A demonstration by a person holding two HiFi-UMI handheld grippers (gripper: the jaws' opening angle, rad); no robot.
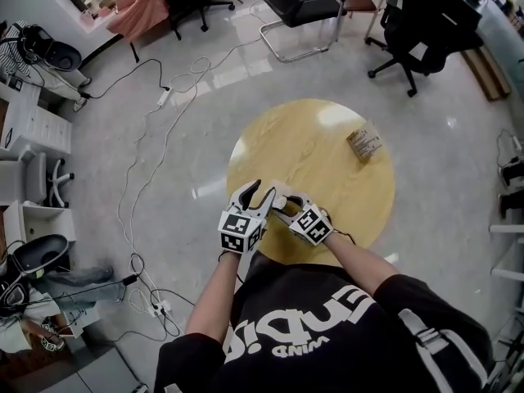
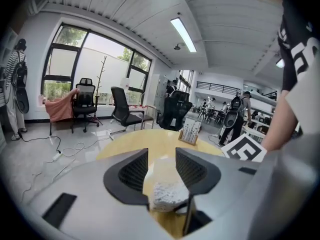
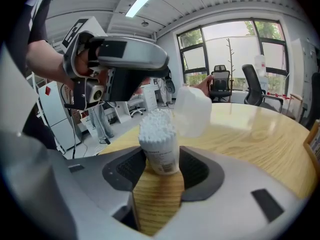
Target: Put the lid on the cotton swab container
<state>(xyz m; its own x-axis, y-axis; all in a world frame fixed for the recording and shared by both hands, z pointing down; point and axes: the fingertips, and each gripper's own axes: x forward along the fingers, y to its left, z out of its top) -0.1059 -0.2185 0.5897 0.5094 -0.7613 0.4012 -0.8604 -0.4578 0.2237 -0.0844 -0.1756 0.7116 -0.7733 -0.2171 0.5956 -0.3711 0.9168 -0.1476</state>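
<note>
1. It looked like an open-plan office: black swivel chairs [image 1: 299,6] stood along the top of the head view on a glossy tiled floor [image 1: 205,154].
2. A white drawer cabinet [image 1: 33,129] sat at the left edge, and cables [image 1: 155,137] and a power strip [image 1: 164,97] trailed over the floor at upper left.
3. In the left gripper view, tall windows [image 2: 95,69] filled the left and a strip light [image 2: 182,34] ran across the panelled ceiling.
4. At centre right, beyond a round wooden table [image 2: 150,139], people [image 2: 235,116] stood among more furniture.

wooden table [image 1: 315,158] | small box [image 1: 365,143] on it | black chair [image 1: 299,5] | floor power strip [image 1: 164,97]
</note>
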